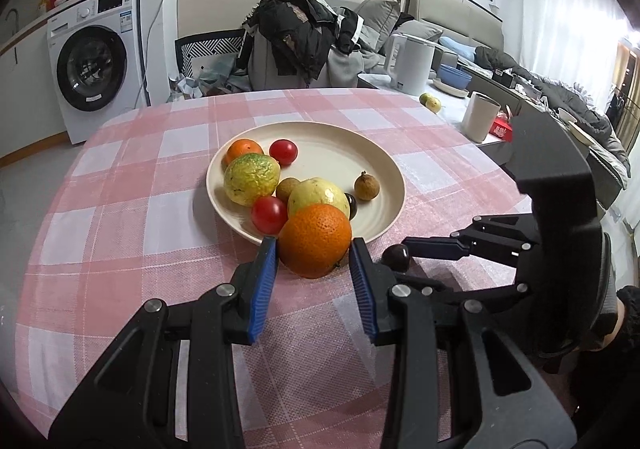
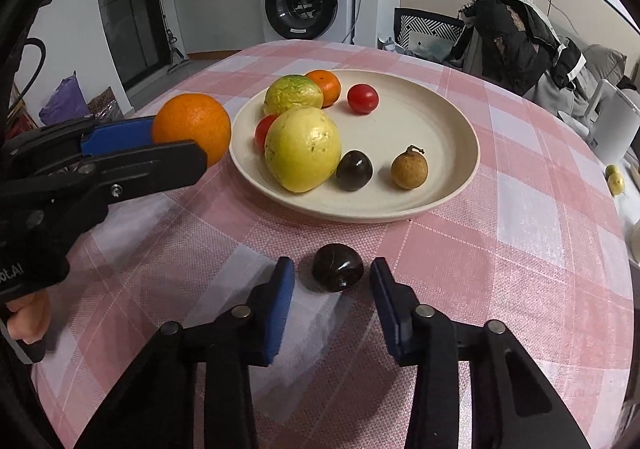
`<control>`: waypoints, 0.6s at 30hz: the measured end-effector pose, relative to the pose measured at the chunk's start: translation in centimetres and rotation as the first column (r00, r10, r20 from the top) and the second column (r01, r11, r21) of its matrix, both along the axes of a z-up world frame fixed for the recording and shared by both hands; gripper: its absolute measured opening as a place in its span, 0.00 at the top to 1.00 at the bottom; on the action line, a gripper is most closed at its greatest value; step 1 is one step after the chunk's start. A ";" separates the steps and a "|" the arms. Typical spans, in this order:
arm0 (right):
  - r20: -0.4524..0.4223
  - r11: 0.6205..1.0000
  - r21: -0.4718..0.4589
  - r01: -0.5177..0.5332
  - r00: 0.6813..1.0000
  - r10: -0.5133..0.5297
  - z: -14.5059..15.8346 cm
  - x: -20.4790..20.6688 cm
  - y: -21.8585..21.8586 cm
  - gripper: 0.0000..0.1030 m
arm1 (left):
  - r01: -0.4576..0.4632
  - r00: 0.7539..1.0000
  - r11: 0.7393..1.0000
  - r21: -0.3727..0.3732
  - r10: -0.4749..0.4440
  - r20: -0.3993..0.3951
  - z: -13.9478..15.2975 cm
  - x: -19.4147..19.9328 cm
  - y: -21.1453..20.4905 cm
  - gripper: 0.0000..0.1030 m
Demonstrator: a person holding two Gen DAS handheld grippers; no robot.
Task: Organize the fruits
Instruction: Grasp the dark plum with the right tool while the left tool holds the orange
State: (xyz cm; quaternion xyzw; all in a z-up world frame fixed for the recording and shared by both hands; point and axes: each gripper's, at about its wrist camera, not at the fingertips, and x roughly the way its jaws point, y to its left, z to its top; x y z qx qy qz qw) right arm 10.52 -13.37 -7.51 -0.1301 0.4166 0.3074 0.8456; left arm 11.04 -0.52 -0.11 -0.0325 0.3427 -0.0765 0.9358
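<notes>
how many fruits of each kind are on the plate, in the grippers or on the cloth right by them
oranges: 2, one on the plate, one in the left gripper
yellow-green fruits: 2
red tomatoes: 2
brown longans: 2
dark round fruits: 2, one on the plate, one on the cloth between the right gripper's fingers
total: 10
</notes>
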 end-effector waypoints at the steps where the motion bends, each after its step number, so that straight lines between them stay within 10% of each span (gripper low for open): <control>1: 0.000 1.000 0.000 0.003 1.000 -0.003 0.0 0.1 0.0 0.66 | 0.001 1.000 1.000 -0.001 -0.001 0.000 0.0 0.0 0.0 0.67; 18: 0.012 0.999 0.031 0.014 1.000 -0.015 0.4 0.7 -0.7 0.75 | 0.008 1.000 1.000 0.012 -0.008 -0.003 -0.6 0.4 -0.6 0.67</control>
